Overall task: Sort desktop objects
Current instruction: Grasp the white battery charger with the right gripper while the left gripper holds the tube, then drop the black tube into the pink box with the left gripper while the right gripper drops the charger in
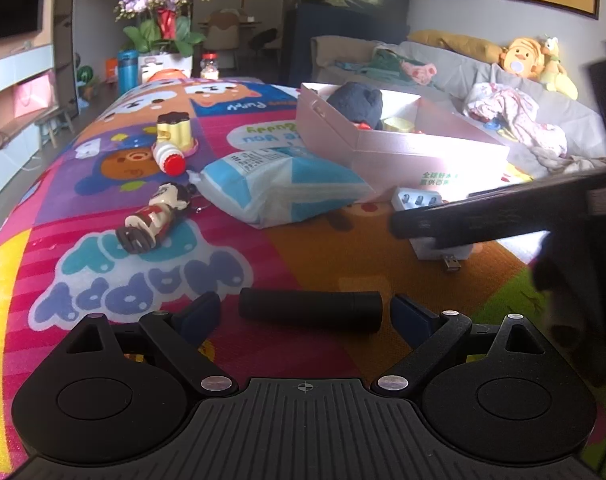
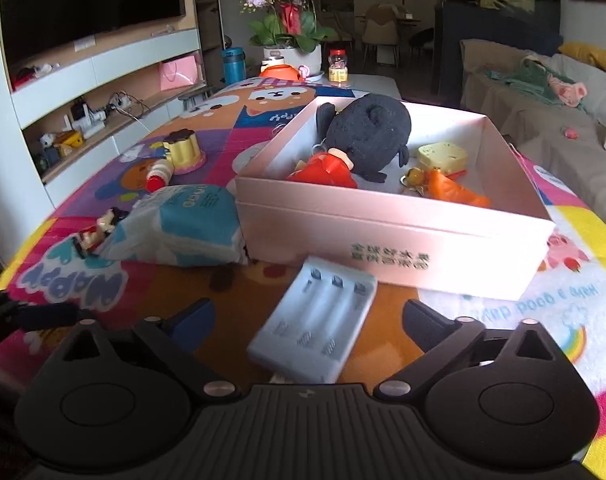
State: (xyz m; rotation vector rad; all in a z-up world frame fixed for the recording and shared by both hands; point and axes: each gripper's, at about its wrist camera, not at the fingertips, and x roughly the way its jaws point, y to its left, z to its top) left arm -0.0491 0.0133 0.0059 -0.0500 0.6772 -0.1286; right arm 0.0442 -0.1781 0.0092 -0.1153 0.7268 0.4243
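**Black cylinder and battery charger lay between open jaws, box beyond**

A black cylinder (image 1: 310, 311) lay crosswise on the cartoon-print mat (image 1: 103, 248), between the fingertips of the left gripper (image 1: 305, 316). Those jaws stood wide, the blue pads clear of both its ends, so nothing was gripped.

A pale blue battery charger (image 2: 315, 324) lay flat on the mat between the fingers of the right gripper (image 2: 307, 326), its far end toward the box. The jaws stood open with a gap on each side of the charger, and the pads did not press on it.

Just ahead of the right gripper stood the pink box (image 2: 399, 236), touching or nearly touching the charger's far end. Inside it lay a black plush toy (image 2: 369, 136), a red figure (image 2: 327, 170), a yellow cheese-shaped piece (image 2: 442, 156) and an orange piece (image 2: 455, 192).

Ahead and left of the left gripper lay a small doll figure (image 1: 155, 216) on its side. Beyond it were a blue-and-white tissue pack (image 1: 279, 184), leaning near the box, a small white bottle with a red cap (image 1: 169, 157) on its side, and a yellow cup-shaped toy (image 1: 175, 130) upright just behind the bottle.
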